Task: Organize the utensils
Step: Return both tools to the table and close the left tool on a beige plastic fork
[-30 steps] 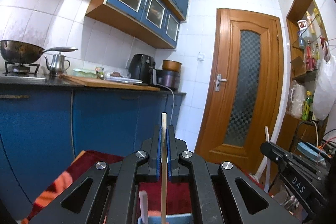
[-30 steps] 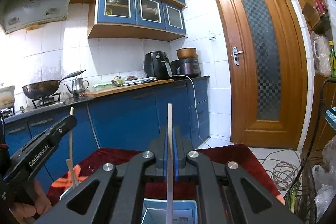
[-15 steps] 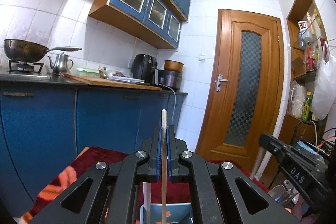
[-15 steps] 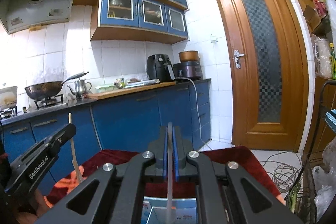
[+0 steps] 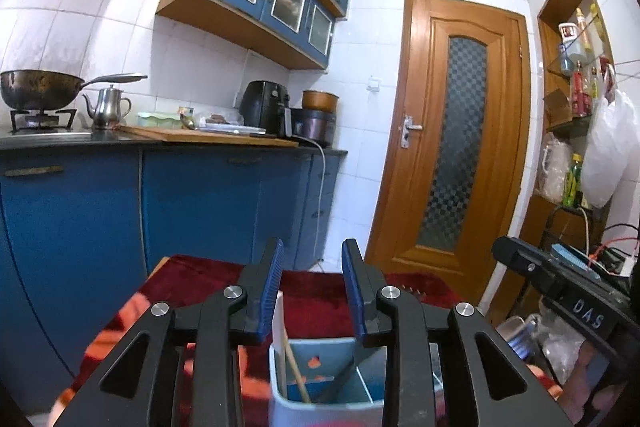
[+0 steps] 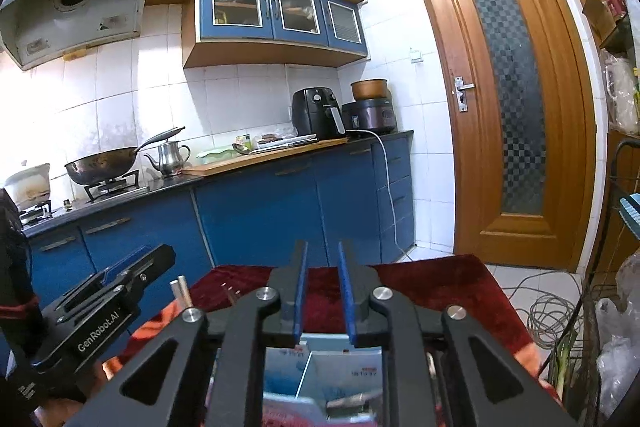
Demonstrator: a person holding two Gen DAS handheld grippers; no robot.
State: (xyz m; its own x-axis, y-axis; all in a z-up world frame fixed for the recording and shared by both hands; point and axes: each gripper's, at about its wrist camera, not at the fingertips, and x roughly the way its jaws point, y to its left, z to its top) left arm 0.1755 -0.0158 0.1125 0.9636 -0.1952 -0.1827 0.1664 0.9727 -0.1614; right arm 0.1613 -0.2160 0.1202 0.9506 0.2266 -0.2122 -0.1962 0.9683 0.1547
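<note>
Both your claws are opening with nothing between them: left claw (image 5: 312,291) and right claw (image 6: 322,293) are hovering over the holder (image 5: 276,383), where two chopsticks (image 5: 294,367) are sitting; looks mostly done.

1. Below my left gripper (image 5: 312,281), the box (image 5: 280,393) stands open-topped, with chopsticks (image 5: 295,367) leaning inside.
2. My right gripper (image 5: 560,291) crowds the right side.
3. The red cloth (image 6: 432,283) ahead lies bare.
</note>
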